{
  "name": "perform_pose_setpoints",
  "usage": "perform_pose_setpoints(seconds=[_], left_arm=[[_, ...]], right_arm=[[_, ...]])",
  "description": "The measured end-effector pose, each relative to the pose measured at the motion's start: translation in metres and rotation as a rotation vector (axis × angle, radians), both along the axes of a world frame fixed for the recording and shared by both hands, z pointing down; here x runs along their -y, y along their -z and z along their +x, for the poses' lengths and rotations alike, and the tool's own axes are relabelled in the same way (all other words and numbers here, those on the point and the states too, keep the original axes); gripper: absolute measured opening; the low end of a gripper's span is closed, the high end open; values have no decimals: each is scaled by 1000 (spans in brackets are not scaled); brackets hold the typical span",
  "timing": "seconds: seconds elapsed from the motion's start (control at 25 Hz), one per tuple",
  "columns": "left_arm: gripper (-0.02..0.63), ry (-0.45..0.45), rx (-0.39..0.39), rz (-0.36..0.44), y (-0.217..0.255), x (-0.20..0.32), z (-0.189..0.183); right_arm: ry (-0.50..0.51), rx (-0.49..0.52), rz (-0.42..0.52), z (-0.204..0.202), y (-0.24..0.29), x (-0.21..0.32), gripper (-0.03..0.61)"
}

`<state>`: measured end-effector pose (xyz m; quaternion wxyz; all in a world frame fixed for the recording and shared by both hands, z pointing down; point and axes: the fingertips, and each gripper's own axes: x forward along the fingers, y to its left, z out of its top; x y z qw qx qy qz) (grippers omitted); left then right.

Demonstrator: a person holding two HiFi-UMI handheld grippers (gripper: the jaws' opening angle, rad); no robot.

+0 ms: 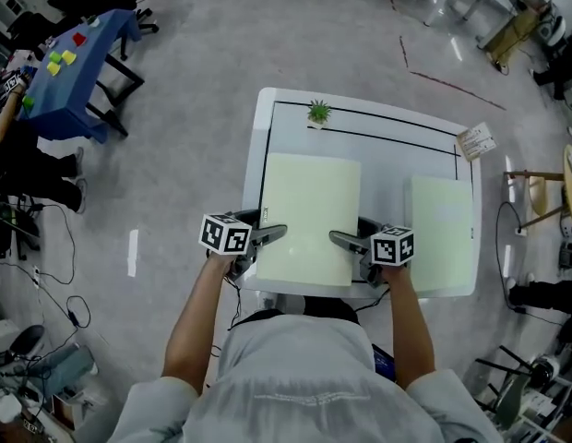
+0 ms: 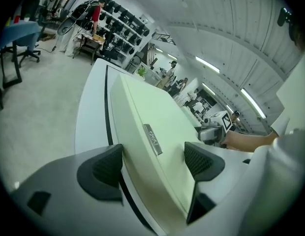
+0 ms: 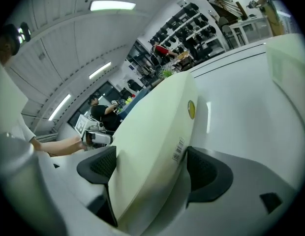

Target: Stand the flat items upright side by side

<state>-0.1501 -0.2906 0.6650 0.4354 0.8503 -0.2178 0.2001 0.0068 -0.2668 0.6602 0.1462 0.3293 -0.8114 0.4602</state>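
A large pale green flat box (image 1: 309,215) lies flat on the white table (image 1: 268,109). My left gripper (image 1: 268,233) straddles its near left edge. My right gripper (image 1: 346,241) straddles its near right edge. In the left gripper view the box (image 2: 152,112) runs between the jaws of the left gripper (image 2: 155,163), with a gap at the right pad. In the right gripper view the box (image 3: 157,122), which bears a barcode and a yellow dot, sits between the spread jaws of the right gripper (image 3: 150,168). A second pale green flat box (image 1: 443,233) lies flat at the table's right.
A small green plant (image 1: 318,112) stands at the table's far edge, and a tilted label card (image 1: 476,141) sits at its far right corner. A blue table (image 1: 69,72) with coloured blocks stands off to the far left. Cables lie on the floor at the left.
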Motion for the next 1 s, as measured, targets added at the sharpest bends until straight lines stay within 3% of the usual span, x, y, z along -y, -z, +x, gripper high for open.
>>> perform_pose_setpoints(seconds=[0.24,0.8,0.92,1.0], left_arm=[[400,-10,9,4,-1,-1,1],[400,28,-8,290,10,-3,3],[400,37,-23,307,12,-1,4],[402,56,-43,290,14,1,0]], right_arm=[[-45,35,-10,0,1,3,440],[-144,193,-114,10,3,11,439],[-165,220,-105,11,5,15,439],[-232,316,-89,12,14,21,439]])
